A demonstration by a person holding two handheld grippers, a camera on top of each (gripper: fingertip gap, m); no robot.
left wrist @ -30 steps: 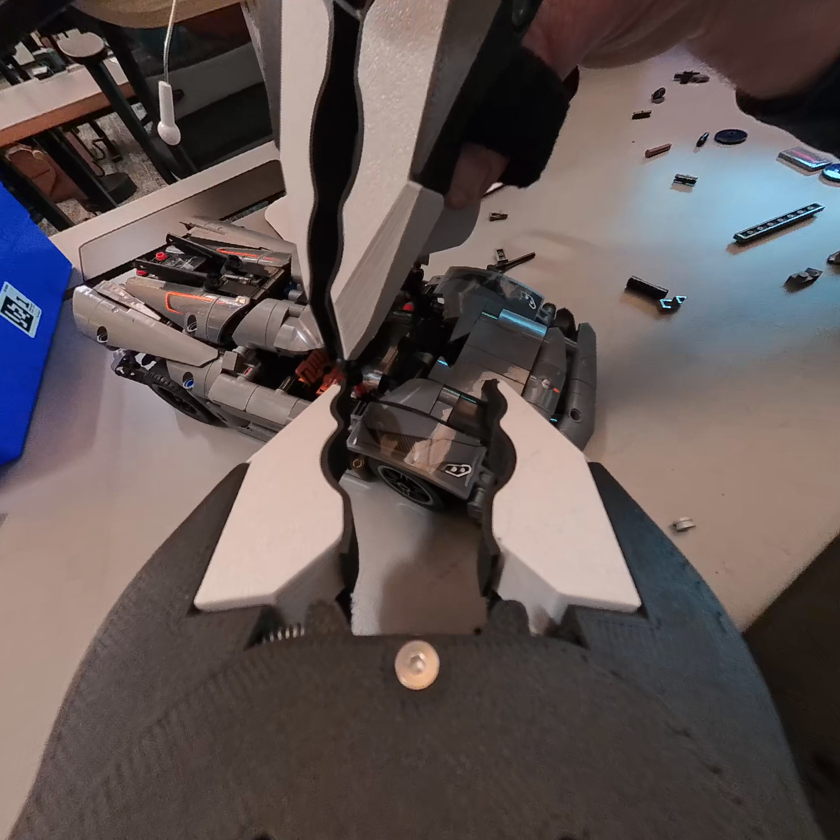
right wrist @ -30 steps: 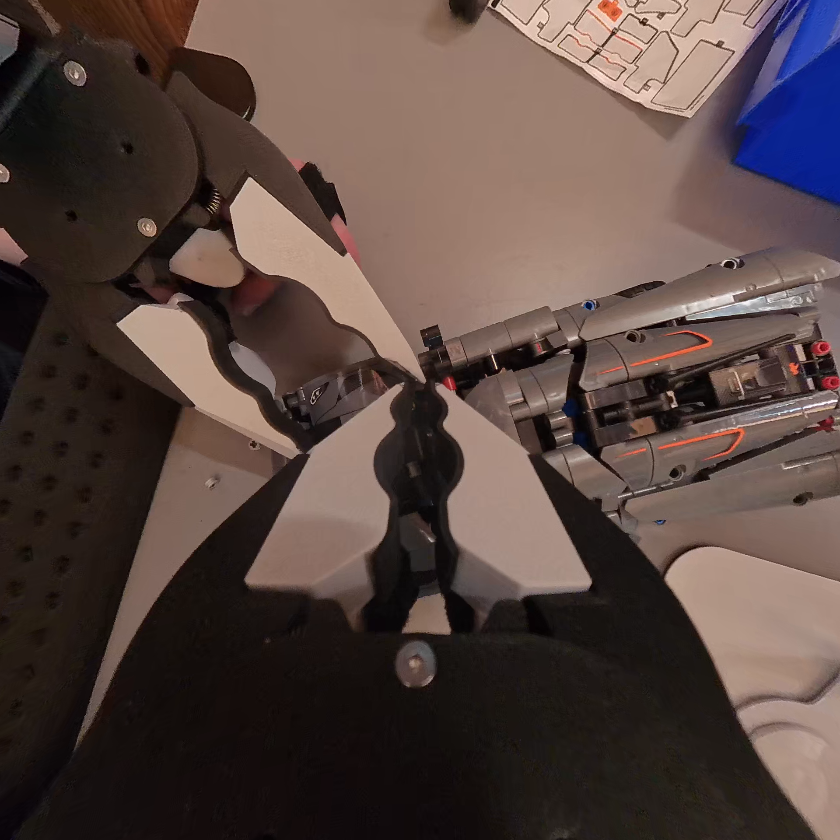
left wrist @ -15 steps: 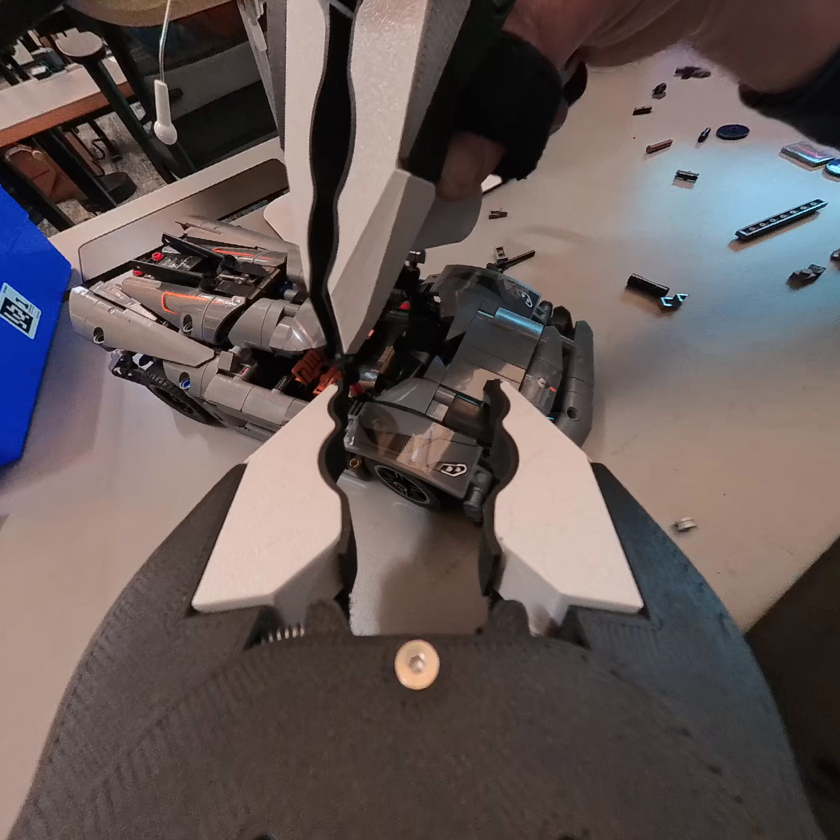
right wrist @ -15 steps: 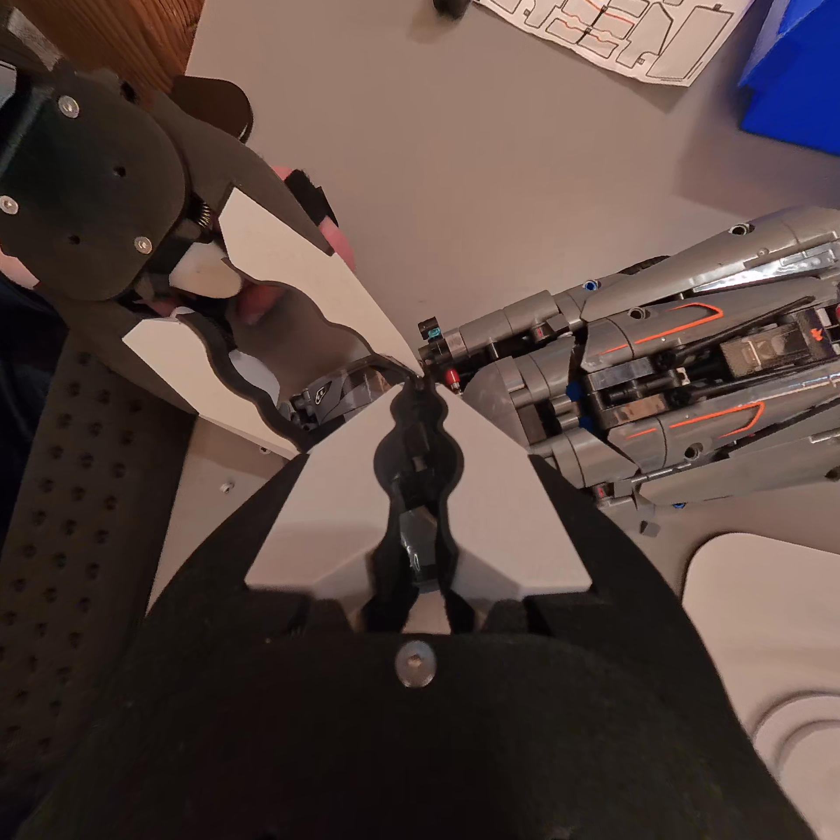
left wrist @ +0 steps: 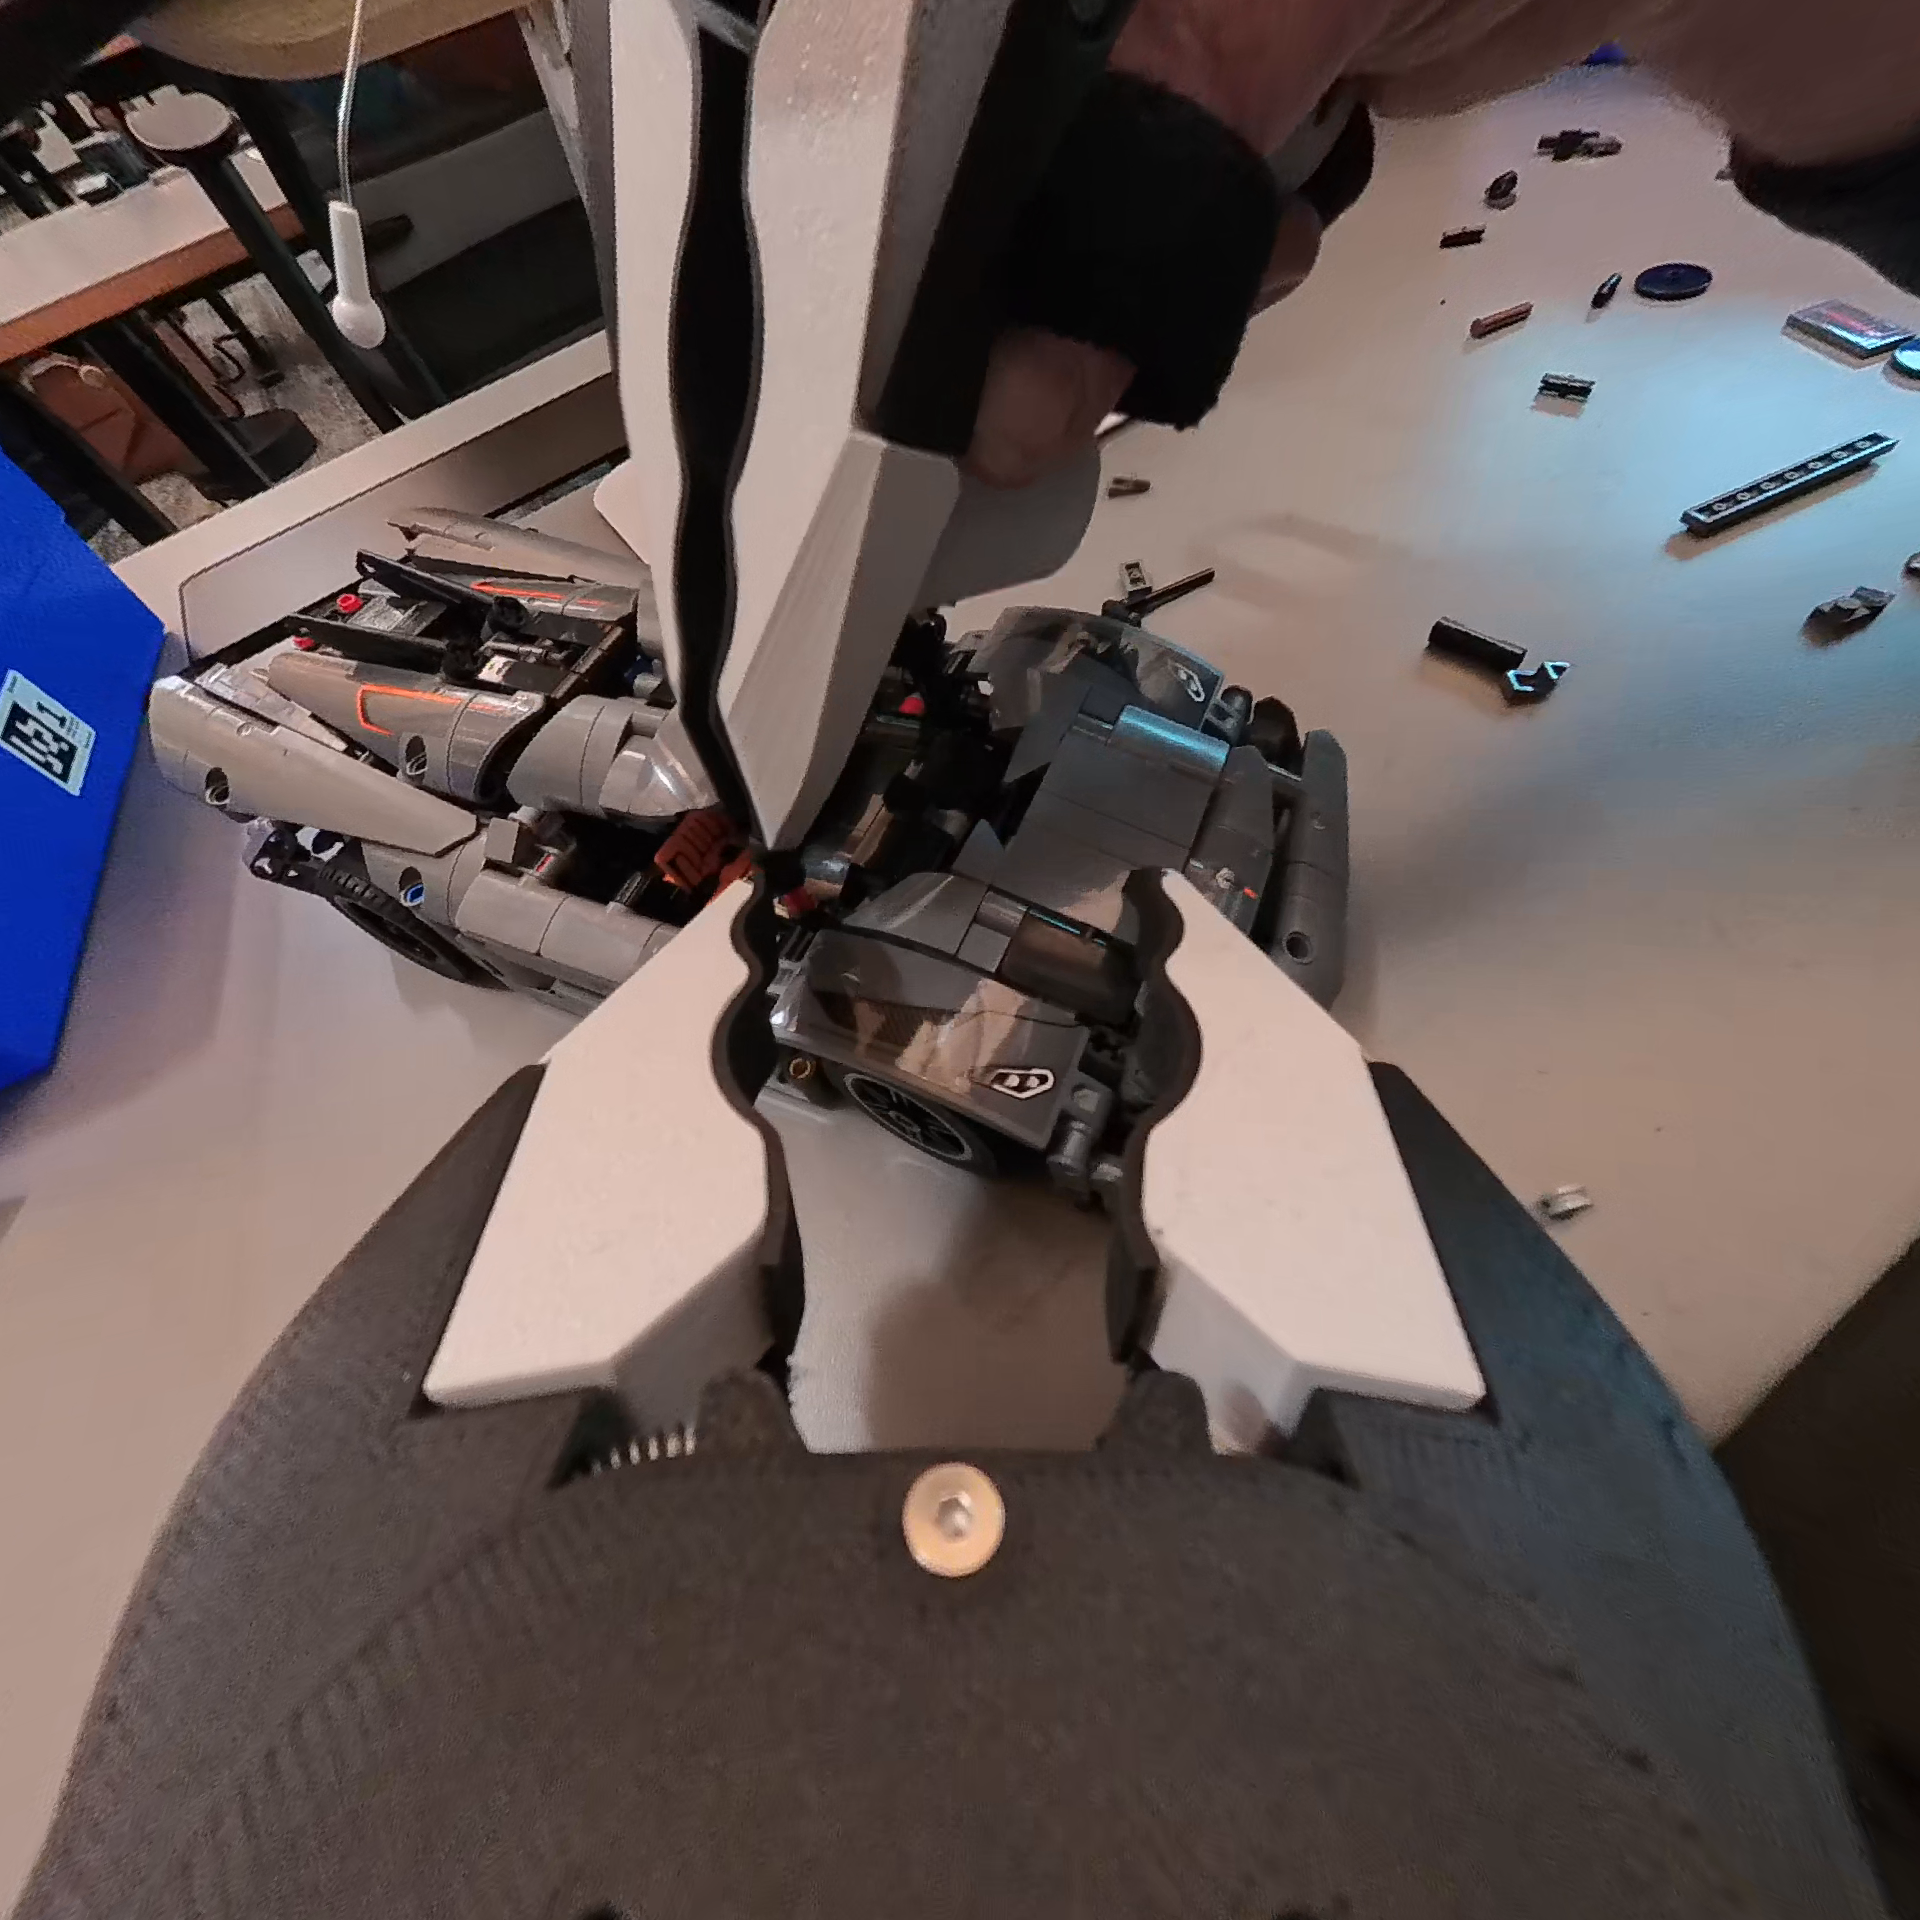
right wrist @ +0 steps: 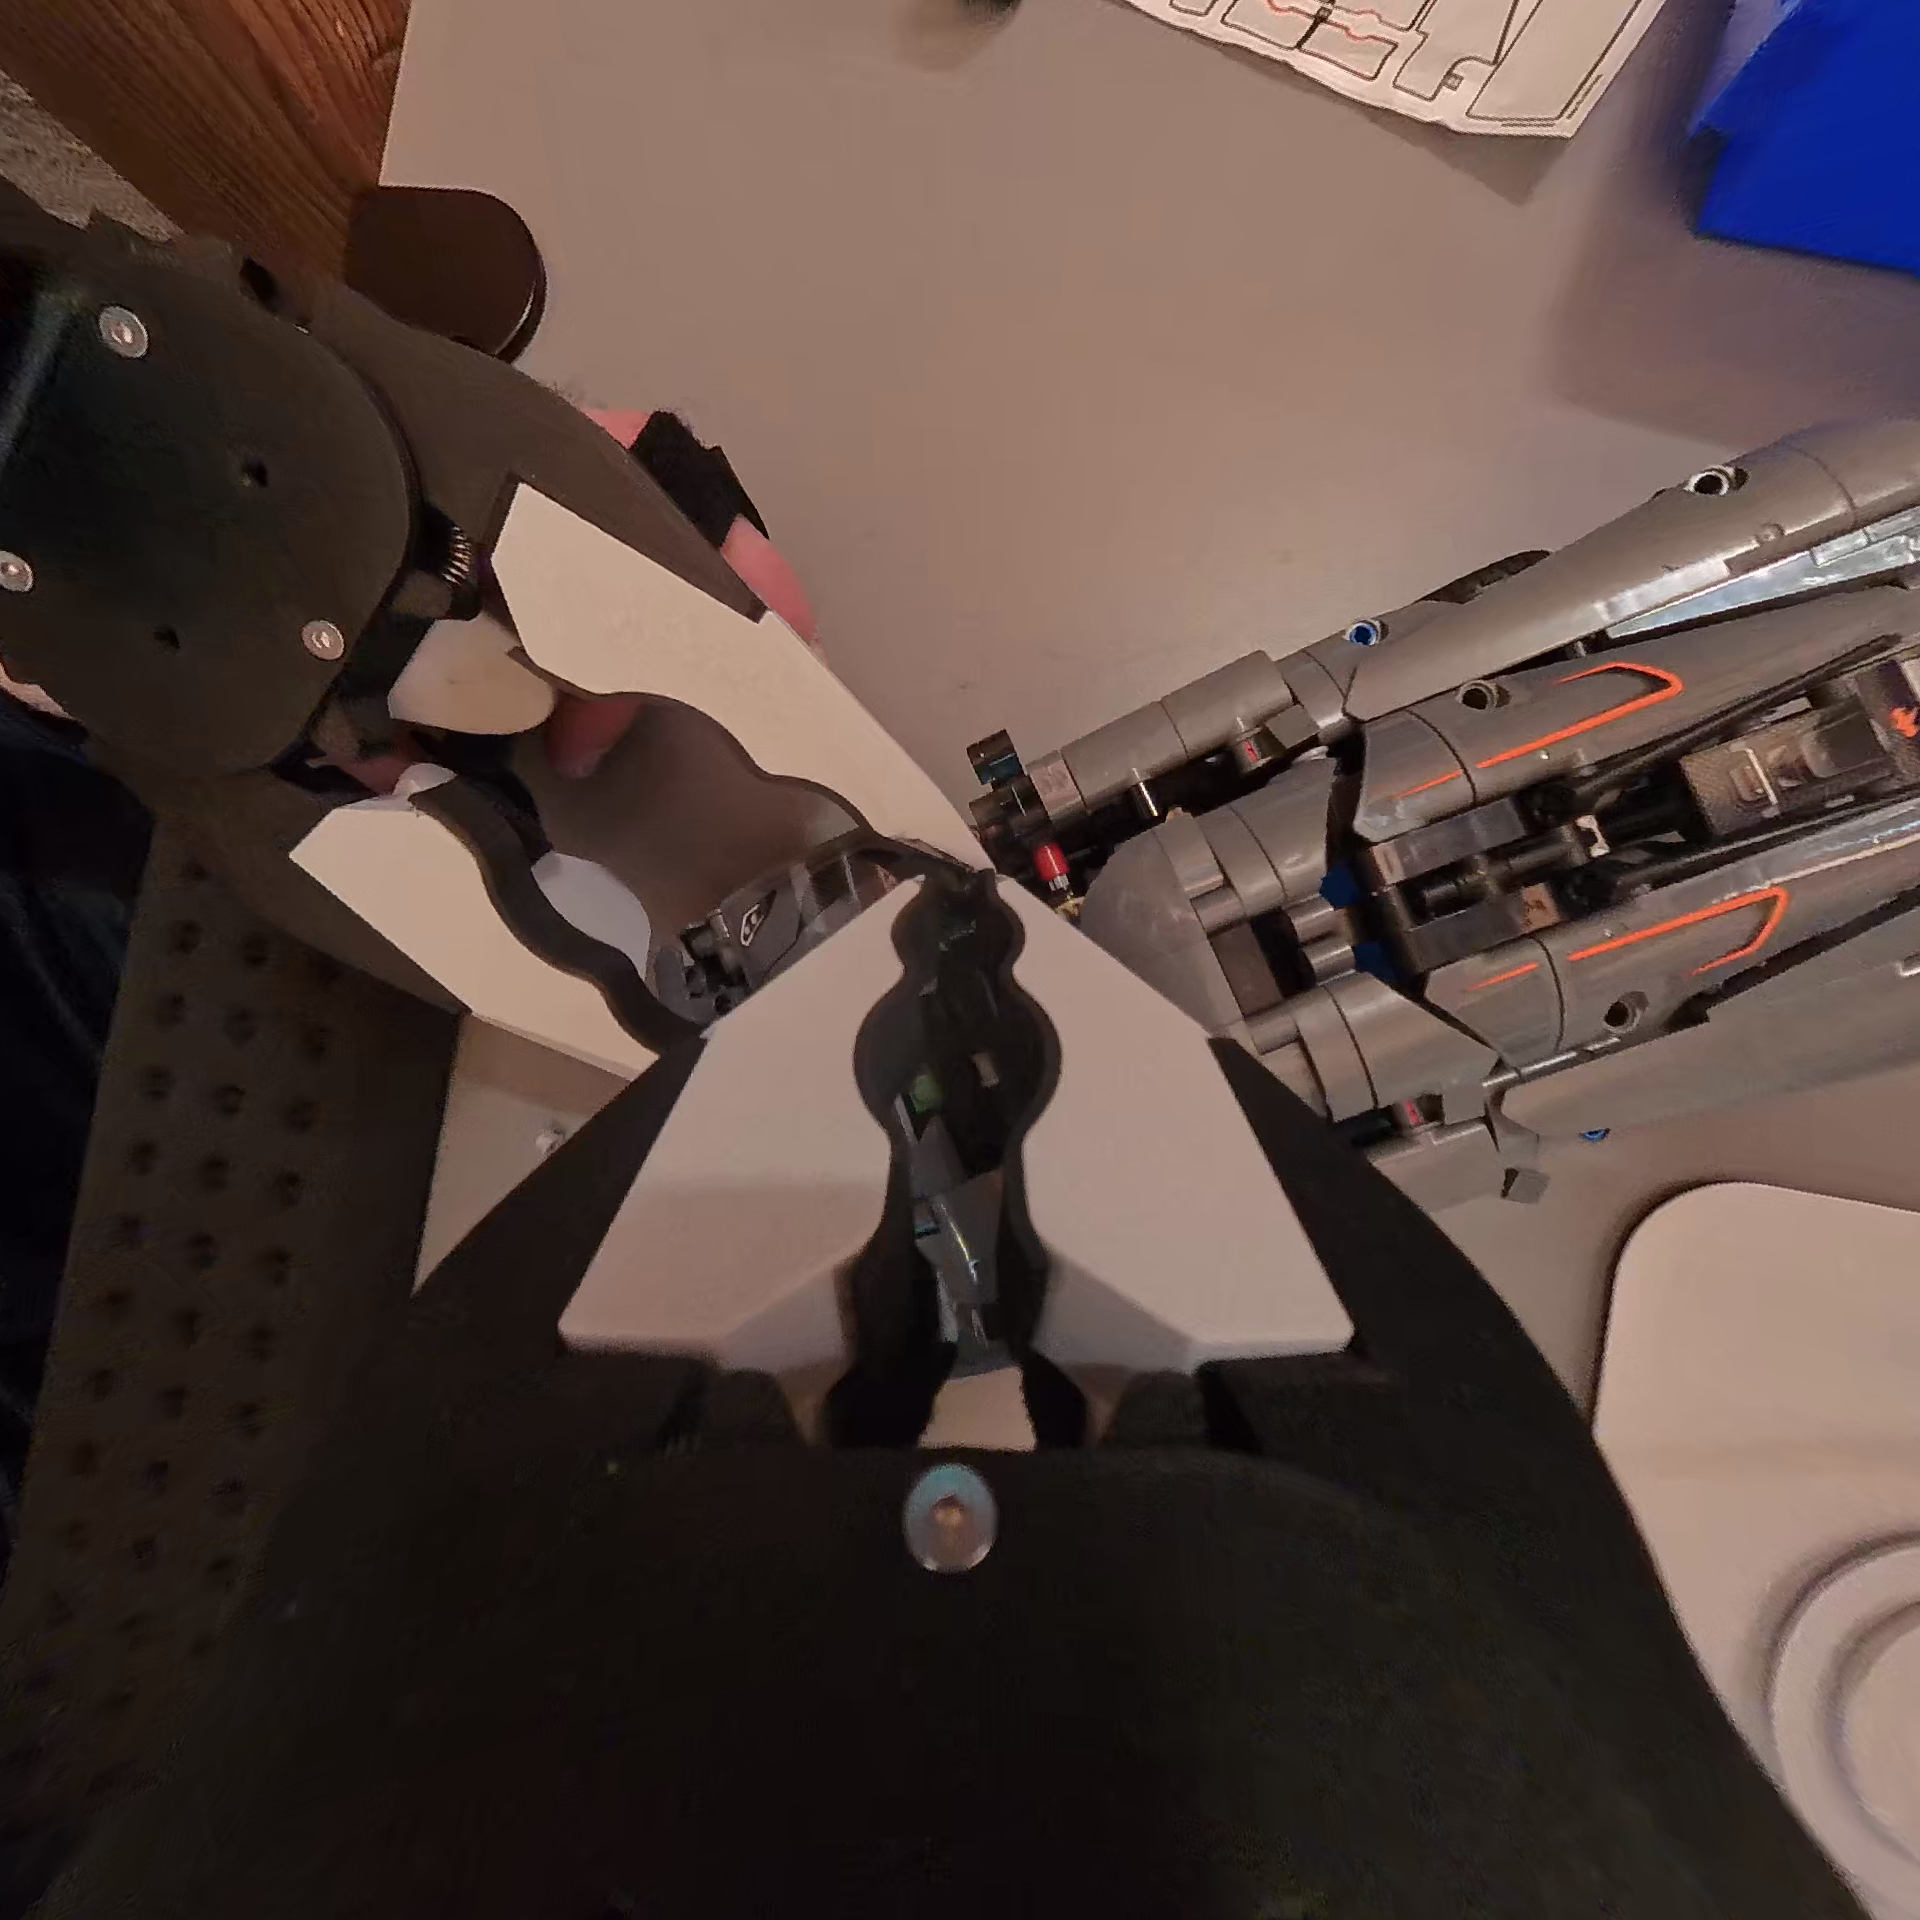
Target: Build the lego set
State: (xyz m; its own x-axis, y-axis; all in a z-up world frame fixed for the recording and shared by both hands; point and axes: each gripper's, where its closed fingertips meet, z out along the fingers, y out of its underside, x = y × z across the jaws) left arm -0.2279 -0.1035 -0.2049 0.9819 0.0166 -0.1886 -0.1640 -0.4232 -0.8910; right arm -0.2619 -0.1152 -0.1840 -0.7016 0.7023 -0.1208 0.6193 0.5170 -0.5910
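A grey lego car (left wrist: 1091, 831) with orange stripes lies on the white table; it also shows in the right wrist view (right wrist: 1455, 883). My left gripper (left wrist: 956, 904) is shut on the car's dark grey front section, one finger on each side by the front wheel. My right gripper (left wrist: 764, 847) comes down from above with its fingers shut, and its tips are in the car's open middle. In the right wrist view, my right gripper (right wrist: 961, 883) meets the left gripper (right wrist: 821, 945) at the car. I cannot tell whether a small piece is pinched at the right tips.
Loose dark pieces lie at the right: a long black plate (left wrist: 1787, 483), a black piece (left wrist: 1475, 644), a small grey piece (left wrist: 1564, 1202). A blue box (left wrist: 62, 831) stands at the left. A printed sheet (right wrist: 1403, 52) and a white tray (right wrist: 1766, 1403) flank the car.
My right gripper has edged in closer at the car's middle, and the car's rear has slid rightwards in its view. My left gripper's hold is the same.
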